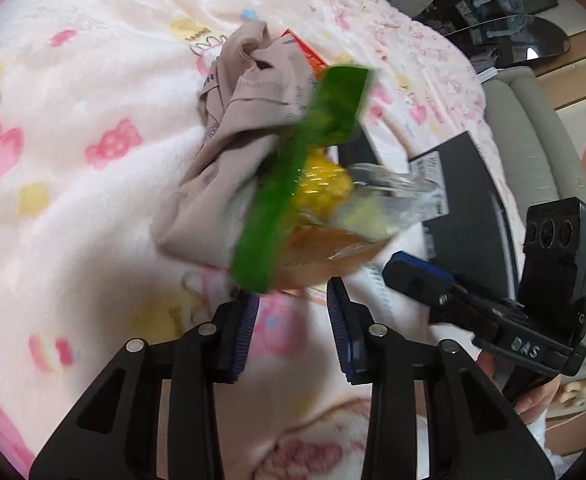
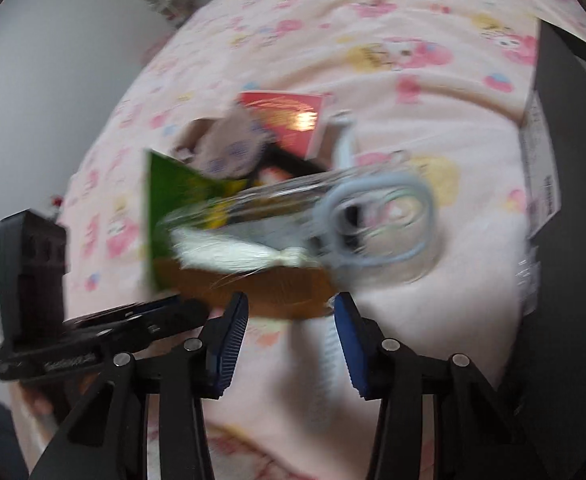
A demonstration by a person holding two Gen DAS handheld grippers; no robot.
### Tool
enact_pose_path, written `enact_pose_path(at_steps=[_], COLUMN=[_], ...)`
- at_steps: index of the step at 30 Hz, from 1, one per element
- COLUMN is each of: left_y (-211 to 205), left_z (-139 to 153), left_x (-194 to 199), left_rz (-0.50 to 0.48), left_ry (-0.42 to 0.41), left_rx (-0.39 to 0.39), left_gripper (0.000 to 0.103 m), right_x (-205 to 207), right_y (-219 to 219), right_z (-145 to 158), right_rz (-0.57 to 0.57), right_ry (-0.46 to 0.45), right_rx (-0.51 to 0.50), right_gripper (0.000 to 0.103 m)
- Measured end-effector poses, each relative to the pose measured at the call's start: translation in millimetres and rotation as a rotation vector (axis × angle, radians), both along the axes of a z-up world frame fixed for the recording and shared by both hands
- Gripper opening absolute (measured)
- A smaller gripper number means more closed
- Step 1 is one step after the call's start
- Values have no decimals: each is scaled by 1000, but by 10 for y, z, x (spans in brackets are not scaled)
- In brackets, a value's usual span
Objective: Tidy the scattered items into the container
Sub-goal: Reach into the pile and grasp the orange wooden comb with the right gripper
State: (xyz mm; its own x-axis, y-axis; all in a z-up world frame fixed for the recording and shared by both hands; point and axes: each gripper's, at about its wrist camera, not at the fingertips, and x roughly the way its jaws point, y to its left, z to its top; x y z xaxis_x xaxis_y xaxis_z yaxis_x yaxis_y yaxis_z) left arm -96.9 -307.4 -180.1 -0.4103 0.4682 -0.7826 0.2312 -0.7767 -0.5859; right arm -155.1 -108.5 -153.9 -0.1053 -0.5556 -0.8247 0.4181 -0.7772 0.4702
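Both tilted steeply down over pink blanket (image 1: 73, 200), left gripper (image 1: 293, 300) and right gripper (image 2: 291, 308) spread, nothing pinched, blurred green-edged packet (image 1: 293, 184) just ahead.

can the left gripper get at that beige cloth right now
Probably not directly: the green-edged packet sits just ahead of the left gripper, and the beige cloth lies beyond and partly under it.

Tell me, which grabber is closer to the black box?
Right. The right gripper reaches in just beside the black box. The left gripper is farther away, on the far side of the right one, in front of the green packet.
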Motion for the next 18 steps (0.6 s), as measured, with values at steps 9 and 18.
enact_pose_path(at_steps=[9,18], left_y=[-134,-101], left_z=[140,60], left_x=[244,64], left_rz=[77,91], left_ry=[10,53], left_rx=[-137,-90], left_gripper=[38,29], right_x=[184,-176], right_y=[-55,-50], right_z=[150,-202], right_rz=[12,-3], right_ry=[128,-8], right_rx=[141,26], right_gripper=[44,53])
